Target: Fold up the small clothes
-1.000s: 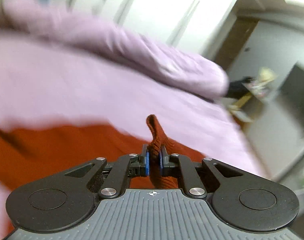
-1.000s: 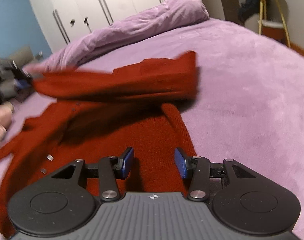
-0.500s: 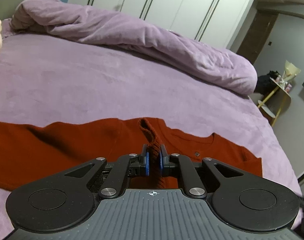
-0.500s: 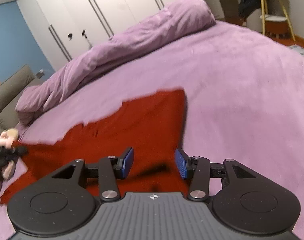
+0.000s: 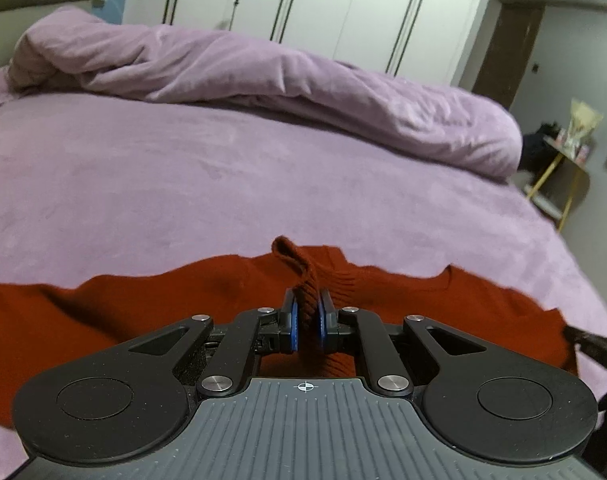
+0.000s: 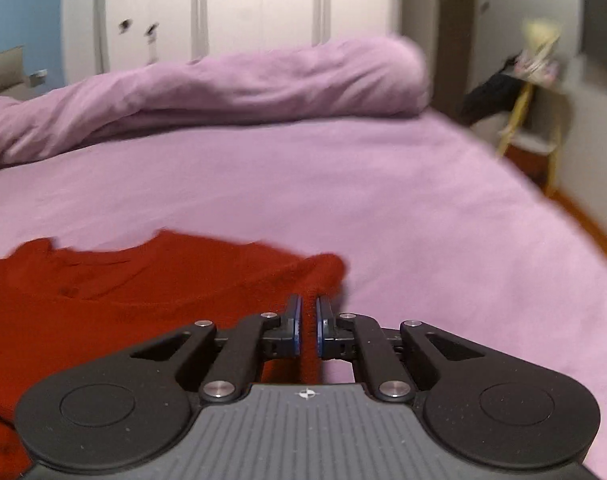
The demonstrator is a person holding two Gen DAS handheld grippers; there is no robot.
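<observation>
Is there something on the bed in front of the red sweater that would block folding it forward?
Nothing visible does. Both grippers, left gripper and right gripper, are shut on the sweater, and the bed ahead of it is bare up to the rolled duvet at the far side.

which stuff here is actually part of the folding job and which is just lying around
Part of the job:
- red knit garment, spread on the bed
- left gripper, shut on a fold of it
- right gripper, jaws just closed on its edge

Just lying about:
- rolled purple duvet
- purple bed cover
- yellow-legged side table
- white wardrobe
</observation>
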